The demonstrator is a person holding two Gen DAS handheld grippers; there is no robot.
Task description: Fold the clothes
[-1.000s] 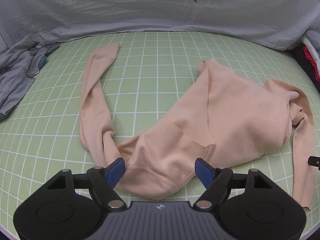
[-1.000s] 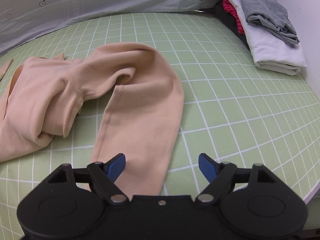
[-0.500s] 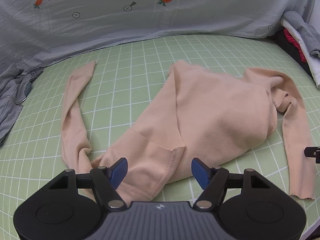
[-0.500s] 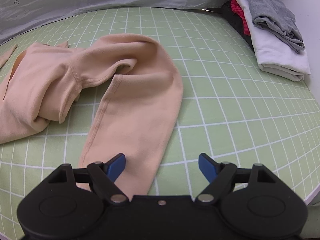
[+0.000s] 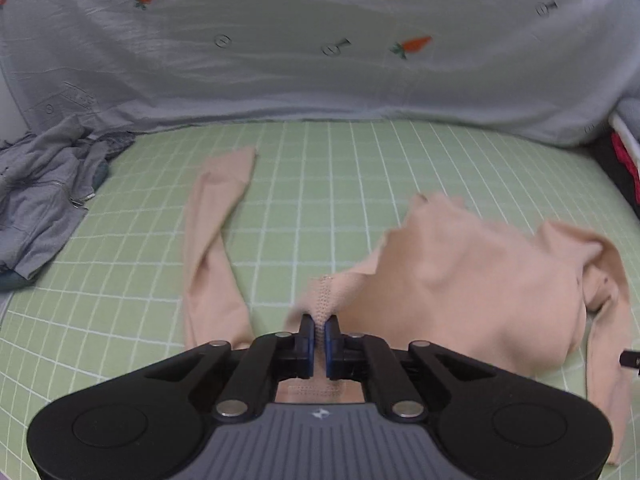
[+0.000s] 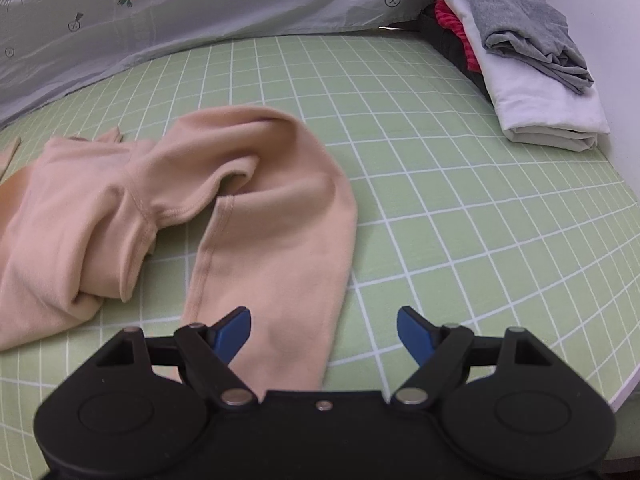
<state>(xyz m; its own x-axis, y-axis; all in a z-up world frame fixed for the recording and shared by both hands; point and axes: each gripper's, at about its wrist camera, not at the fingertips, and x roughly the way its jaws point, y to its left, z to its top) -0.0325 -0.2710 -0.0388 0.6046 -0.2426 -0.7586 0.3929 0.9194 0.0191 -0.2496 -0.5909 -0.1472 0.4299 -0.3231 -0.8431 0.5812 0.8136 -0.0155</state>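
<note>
A peach long-sleeved top [image 5: 460, 280] lies crumpled on the green grid sheet [image 5: 320, 184]. My left gripper [image 5: 319, 330] is shut on its stitched hem, which bunches up between the blue pads. One sleeve [image 5: 212, 240] stretches away to the left. In the right wrist view the top's body [image 6: 80, 216] is heaped at left and the other sleeve [image 6: 280, 248] curves down toward me. My right gripper [image 6: 324, 328] is open just above that sleeve's end, which runs past the left blue pad [image 6: 234, 330] and under the gripper body.
A crumpled grey garment [image 5: 44, 196] lies at the far left. A stack of folded clothes [image 6: 532, 80], white, grey and red, sits at the far right by a white wall. A pale carrot-print cloth [image 5: 320, 48] rises behind the sheet.
My left gripper has gone from open to shut on the top's hem, and the fabric has bunched up toward it. The right gripper stays open over the sleeve, shifted only slightly.
</note>
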